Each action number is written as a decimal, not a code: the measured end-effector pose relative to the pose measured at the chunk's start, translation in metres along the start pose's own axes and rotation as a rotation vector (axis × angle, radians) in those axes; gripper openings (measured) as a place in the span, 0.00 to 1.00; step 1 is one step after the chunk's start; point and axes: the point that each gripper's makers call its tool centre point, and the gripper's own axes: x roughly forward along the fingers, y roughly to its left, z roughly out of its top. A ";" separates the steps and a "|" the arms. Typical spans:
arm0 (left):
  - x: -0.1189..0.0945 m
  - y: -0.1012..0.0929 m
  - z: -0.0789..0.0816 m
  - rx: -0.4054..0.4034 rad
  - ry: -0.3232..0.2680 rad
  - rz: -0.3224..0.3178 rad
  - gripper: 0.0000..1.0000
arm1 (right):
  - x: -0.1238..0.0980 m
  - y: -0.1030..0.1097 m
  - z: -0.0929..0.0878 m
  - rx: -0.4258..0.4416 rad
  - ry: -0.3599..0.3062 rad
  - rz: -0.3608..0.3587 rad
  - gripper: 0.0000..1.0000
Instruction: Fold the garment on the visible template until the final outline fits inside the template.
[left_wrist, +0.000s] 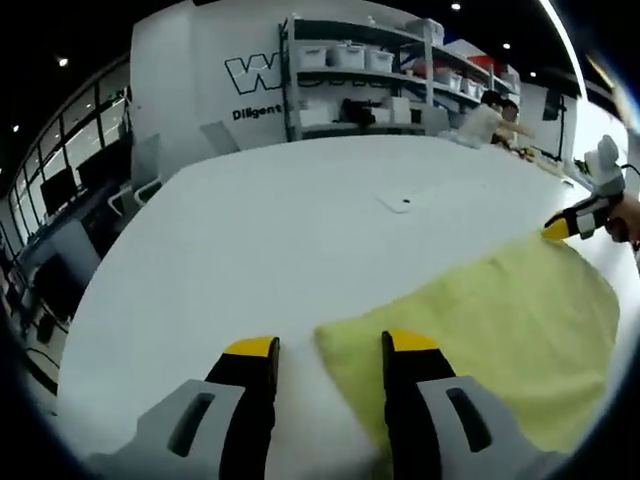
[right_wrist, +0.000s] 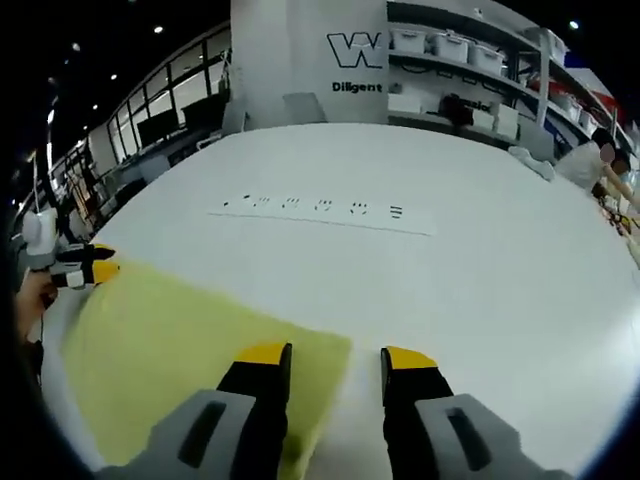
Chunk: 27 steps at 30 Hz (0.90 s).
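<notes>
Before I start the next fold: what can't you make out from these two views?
- Template outline: none can be told around the yellow cloth; the markings on the table in the right gripper view are too small to read.
- Cloth's near edge: cut off in both views, partly behind the left tool and the right tool.
- Small flat item: too small to identify.

A broad white tabletop (left_wrist: 300, 240) carries a yellow cloth (left_wrist: 480, 340) lying flat near its edge — beyond it a small pale flat piece (left_wrist: 398, 204), and a thin printed line with marks (right_wrist: 320, 212).
</notes>
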 end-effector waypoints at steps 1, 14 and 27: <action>-0.003 0.000 -0.001 -0.004 0.007 -0.001 0.43 | -0.002 0.002 0.000 0.016 0.001 0.013 0.31; -0.061 -0.016 -0.004 -0.112 0.048 -0.064 0.44 | -0.051 0.031 -0.019 0.162 0.003 0.126 0.38; -0.115 -0.033 -0.028 -0.164 0.070 -0.133 0.43 | -0.097 0.057 -0.055 0.158 0.031 0.190 0.37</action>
